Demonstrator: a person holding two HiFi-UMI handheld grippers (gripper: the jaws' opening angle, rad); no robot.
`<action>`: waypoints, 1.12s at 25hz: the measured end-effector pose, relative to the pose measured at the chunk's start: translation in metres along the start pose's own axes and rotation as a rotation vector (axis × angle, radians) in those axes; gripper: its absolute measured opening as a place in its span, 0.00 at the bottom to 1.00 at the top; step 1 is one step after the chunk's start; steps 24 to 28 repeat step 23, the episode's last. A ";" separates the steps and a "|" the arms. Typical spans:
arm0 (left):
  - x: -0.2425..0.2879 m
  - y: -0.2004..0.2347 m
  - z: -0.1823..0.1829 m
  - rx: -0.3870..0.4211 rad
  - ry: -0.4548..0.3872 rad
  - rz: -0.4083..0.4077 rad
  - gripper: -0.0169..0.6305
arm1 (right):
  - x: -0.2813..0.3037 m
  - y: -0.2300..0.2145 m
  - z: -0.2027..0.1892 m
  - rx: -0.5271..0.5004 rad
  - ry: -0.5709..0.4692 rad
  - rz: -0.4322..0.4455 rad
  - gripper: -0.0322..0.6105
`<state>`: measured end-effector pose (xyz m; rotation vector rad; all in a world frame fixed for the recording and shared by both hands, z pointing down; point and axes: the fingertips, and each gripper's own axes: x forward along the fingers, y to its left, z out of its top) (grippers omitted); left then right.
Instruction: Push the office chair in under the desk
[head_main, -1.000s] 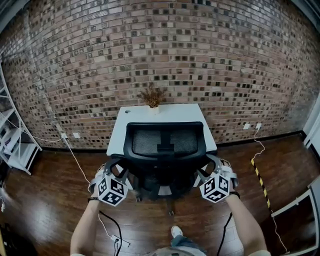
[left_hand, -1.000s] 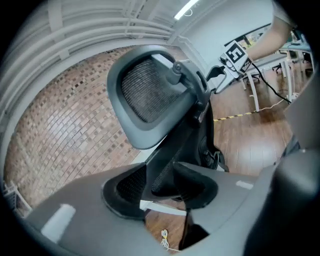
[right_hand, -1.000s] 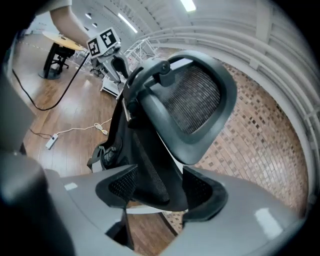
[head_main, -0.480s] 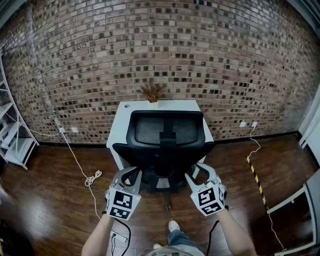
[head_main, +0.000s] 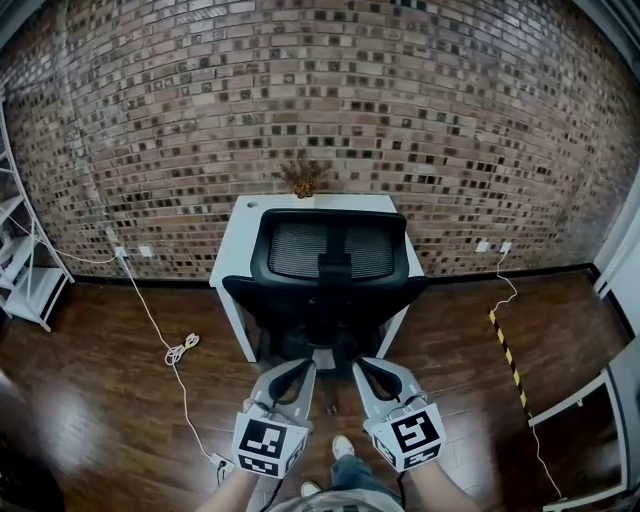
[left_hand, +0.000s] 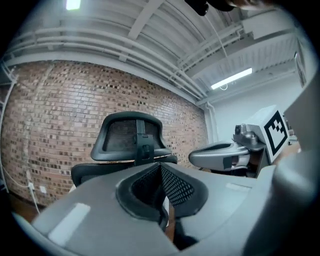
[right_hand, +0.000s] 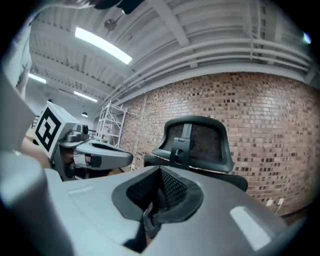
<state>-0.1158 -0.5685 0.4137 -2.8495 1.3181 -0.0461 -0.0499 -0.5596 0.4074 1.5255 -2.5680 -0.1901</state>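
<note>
Room: brick wall (head_main: 300, 90) at the back, dark wood floor (head_main: 100, 370), white worktop (head_main: 235, 235) against the wall w/ a dried plant (head_main: 303, 178) on top. Office chair (head_main: 328, 262) is pushed in at the worktop's front, backrest facing me. My left claw (head_main: 303, 368) and right claw (head_main: 363, 366) hover side by side near the chair, not touching it, pointing level. Both jaws have just been closing and are now together, nothing btwn.

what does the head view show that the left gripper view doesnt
Head view only: the dried plant, the yellow-black floor tape and the person's shoe.
Left gripper view only: the ceiling lights, and the left gripper up close, its jaws just closed with nothing between them.
Both: the office chair, the brick wall and the right gripper, whose jaws have also just closed on nothing.
</note>
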 end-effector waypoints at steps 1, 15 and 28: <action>-0.002 -0.004 0.003 -0.031 -0.011 -0.002 0.05 | -0.002 0.004 0.002 0.014 -0.012 0.003 0.05; -0.011 -0.014 0.015 -0.135 -0.039 -0.017 0.05 | -0.001 0.015 0.010 0.060 -0.052 0.029 0.05; -0.013 -0.012 0.013 -0.138 -0.036 -0.024 0.05 | 0.000 0.016 0.013 0.060 -0.061 0.044 0.05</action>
